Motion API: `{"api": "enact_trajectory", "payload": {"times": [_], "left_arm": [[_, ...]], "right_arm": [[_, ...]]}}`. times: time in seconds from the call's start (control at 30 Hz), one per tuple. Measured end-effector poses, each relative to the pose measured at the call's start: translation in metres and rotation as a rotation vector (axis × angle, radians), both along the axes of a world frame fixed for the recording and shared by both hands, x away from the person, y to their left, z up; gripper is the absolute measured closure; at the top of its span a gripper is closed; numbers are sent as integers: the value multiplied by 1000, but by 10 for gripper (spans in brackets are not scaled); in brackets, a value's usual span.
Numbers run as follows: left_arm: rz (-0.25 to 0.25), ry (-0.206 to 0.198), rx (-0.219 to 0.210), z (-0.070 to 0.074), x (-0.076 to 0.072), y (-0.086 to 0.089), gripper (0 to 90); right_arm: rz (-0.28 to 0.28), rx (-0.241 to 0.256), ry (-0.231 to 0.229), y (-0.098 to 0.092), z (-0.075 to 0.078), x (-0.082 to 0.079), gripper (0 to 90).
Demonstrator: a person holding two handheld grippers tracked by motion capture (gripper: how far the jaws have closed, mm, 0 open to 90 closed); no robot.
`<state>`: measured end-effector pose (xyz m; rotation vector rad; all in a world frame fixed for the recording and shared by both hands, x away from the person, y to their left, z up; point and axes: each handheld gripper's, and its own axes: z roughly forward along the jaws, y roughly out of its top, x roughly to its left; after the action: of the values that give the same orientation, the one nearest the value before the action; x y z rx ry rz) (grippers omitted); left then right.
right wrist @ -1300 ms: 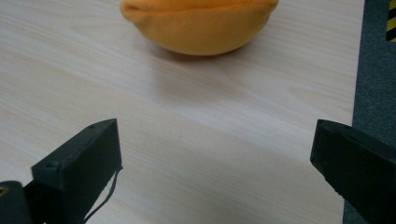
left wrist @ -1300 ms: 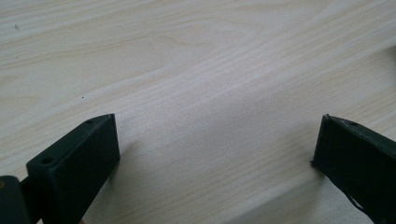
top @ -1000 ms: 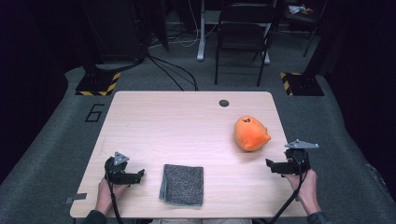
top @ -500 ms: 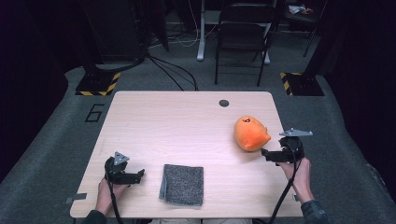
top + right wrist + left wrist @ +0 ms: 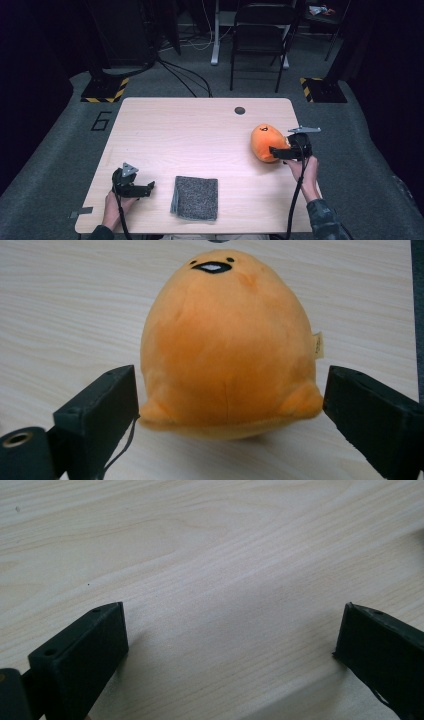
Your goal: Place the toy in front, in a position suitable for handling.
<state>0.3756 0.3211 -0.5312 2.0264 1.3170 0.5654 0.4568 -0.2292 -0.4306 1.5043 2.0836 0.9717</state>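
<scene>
Right gripper view puts the orange plush toy (image 5: 227,340) mid-frame between your right gripper's (image 5: 230,405) spread jaws, so push forward before squeezing its wide base, while the left gripper (image 5: 230,650) idles spread over bare table (image 5: 210,555).

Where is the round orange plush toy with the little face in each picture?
High view: the round orange plush toy lies at the right side of the light wooden table, right in front of the right gripper.
Left gripper view: not in it; bare tabletop between the open jaws.
Right gripper view: the toy sits centre, between the open jaws.
Shared landmark: the pale wood grain of the table.
</scene>
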Motion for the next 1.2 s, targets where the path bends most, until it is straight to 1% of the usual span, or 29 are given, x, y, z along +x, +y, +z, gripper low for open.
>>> {"api": "enact_trajectory", "payload": {"times": [0.03, 0.17, 0.23, 0.3, 0.33, 0.37, 0.4, 0.43, 0.5, 0.53, 0.57, 0.63, 0.67, 0.7, 0.73, 0.77, 0.8, 0.83, 0.87, 0.9, 0.97, 1.1, 1.2], "left_arm": [[0, 0, 0, 0, 0, 0, 0], [0, 0, 0, 0, 0, 0, 0], [0, 0, 0, 0, 0, 0, 0], [0, 0, 0, 0, 0, 0, 0], [0, 0, 0, 0, 0, 0, 0], [0, 0, 0, 0, 0, 0, 0], [0, 0, 0, 0, 0, 0, 0], [0, 0, 0, 0, 0, 0, 0], [0, 0, 0, 0, 0, 0, 0], [0, 0, 0, 0, 0, 0, 0], [0, 0, 0, 0, 0, 0, 0], [0, 0, 0, 0, 0, 0, 0], [0, 0, 0, 0, 0, 0, 0], [1, 0, -1, 0, 0, 0, 0], [1, 0, -1, 0, 0, 0, 0], [0, 0, 0, 0, 0, 0, 0], [0, 0, 0, 0, 0, 0, 0], [0, 0, 0, 0, 0, 0, 0], [0, 0, 0, 0, 0, 0, 0], [0, 0, 0, 0, 0, 0, 0], [0, 0, 0, 0, 0, 0, 0], [0, 1, 0, 0, 0, 0, 0], [0, 0, 0, 0, 0, 0, 0]], "right_arm": [[-13, 13, 5, 2, 0, 3, 88], [-49, 29, 0, 7, -5, 16, 147], [-58, 34, 34, 8, -12, 23, 184], [-78, 38, 48, 9, -17, 27, 226], [-88, 47, 44, 9, -18, 28, 261], [-87, 41, 40, 8, -20, 30, 300], [-91, 39, 55, 8, -20, 30, 328], [-86, 39, 51, 6, -22, 31, 367], [-94, 57, 64, 4, -26, 31, 442], [-91, 52, 62, 3, -27, 31, 480], [-90, 54, 69, 3, -29, 31, 514], [-86, 62, 70, 3, -29, 30, 576], [-74, 54, 65, 1, -29, 30, 601], [-74, 63, 64, 1, -29, 30, 625], [-74, 63, 64, 1, -29, 30, 625], [-74, 76, 59, 0, -28, 29, 662], [-74, 76, 59, 0, -28, 29, 662], [-72, 85, 41, -2, -28, 29, 690], [-72, 85, 41, -2, -28, 29, 690], [-81, 103, 38, -3, -25, 27, 709], [-66, 96, 16, -4, -24, 27, 722], [-63, 96, 4, -3, -21, 26, 736], [-47, 102, -15, -2, -16, 26, 744]]}}
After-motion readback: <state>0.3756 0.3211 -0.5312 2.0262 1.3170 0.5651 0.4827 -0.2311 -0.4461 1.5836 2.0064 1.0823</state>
